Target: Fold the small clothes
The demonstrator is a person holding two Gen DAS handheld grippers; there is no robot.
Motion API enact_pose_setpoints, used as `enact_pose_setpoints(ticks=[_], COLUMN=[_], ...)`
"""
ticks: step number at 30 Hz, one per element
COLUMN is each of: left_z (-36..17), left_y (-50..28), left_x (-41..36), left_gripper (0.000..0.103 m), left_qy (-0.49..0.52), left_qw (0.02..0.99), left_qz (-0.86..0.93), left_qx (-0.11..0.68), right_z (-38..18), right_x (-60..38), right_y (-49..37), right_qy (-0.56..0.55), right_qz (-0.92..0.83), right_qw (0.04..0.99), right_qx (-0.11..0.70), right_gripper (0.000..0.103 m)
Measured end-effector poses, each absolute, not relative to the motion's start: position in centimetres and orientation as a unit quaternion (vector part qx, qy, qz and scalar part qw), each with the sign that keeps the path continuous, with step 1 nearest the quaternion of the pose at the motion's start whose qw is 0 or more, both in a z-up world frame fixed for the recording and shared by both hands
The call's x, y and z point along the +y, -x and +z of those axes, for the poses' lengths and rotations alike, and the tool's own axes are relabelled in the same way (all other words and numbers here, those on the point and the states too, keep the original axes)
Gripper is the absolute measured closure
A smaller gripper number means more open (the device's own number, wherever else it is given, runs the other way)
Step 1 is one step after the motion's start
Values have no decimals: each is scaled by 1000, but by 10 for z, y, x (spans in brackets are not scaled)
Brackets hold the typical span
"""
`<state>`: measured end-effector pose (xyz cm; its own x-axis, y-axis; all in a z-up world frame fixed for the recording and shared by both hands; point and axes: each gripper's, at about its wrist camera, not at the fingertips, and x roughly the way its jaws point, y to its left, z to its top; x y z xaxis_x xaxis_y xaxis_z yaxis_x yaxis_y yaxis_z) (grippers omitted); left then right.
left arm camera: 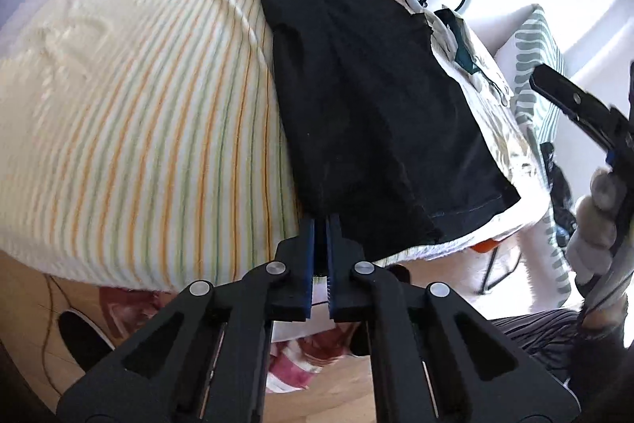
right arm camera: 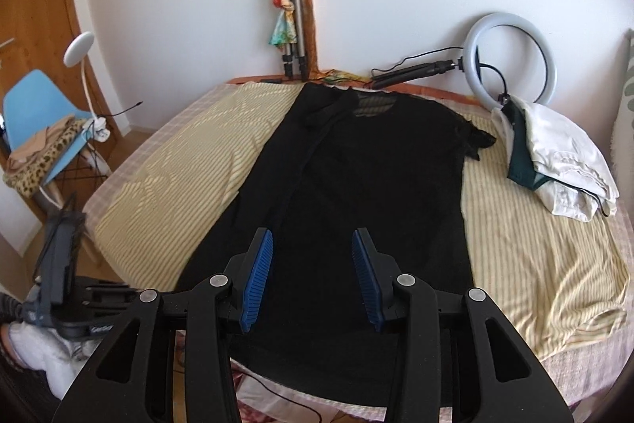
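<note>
A black shirt [right arm camera: 376, 185] lies flat on the striped yellow sheet [right arm camera: 166, 177], neck toward the wall, its left side folded inward along a long crease. In the left wrist view my left gripper [left arm camera: 321, 221] is shut, its fingertips pinching the near left corner of the black shirt [left arm camera: 368, 113] at the hem. My right gripper [right arm camera: 312, 236] hovers over the shirt's lower middle, open with nothing between its blue pads [right arm camera: 257, 280]. The right gripper [left arm camera: 574, 102] also shows at the right edge of the left wrist view, held by a gloved hand [left arm camera: 598, 221].
A pile of white and green clothes [right arm camera: 554, 161] sits on the bed's right side. A ring light [right arm camera: 511, 58] and a tripod [right arm camera: 297, 26] lean at the wall. A blue chair [right arm camera: 39, 113] with clothes stands left of the bed. A patterned pillow [left arm camera: 543, 74] lies right.
</note>
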<state>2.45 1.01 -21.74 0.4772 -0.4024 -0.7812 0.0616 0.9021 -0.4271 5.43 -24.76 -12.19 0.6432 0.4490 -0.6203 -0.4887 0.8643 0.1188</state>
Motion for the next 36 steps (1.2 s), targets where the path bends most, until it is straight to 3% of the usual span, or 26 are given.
enact_pose_setpoints(ticks=[7, 12, 23, 36], left_z=[-211, -207, -176, -184], left_y=[1, 8, 10, -12], left_x=[-9, -8, -52, -203], left_gripper=[100, 82, 82, 80], left_qy=[94, 82, 103, 68], left_qw=[878, 888, 912, 881], left_qz=[-106, -82, -116, -241], left_qx=[457, 444, 380, 402], right_z=[-122, -117, -127, -150], right_x=[-271, -298, -357, -421], right_y=[-56, -58, -79, -102], right_qy=[12, -7, -45, -91], right_qz=[252, 241, 217, 183], right_qw=[909, 916, 914, 909], right_qx=[331, 322, 339, 363], right_gripper=[63, 63, 61, 61])
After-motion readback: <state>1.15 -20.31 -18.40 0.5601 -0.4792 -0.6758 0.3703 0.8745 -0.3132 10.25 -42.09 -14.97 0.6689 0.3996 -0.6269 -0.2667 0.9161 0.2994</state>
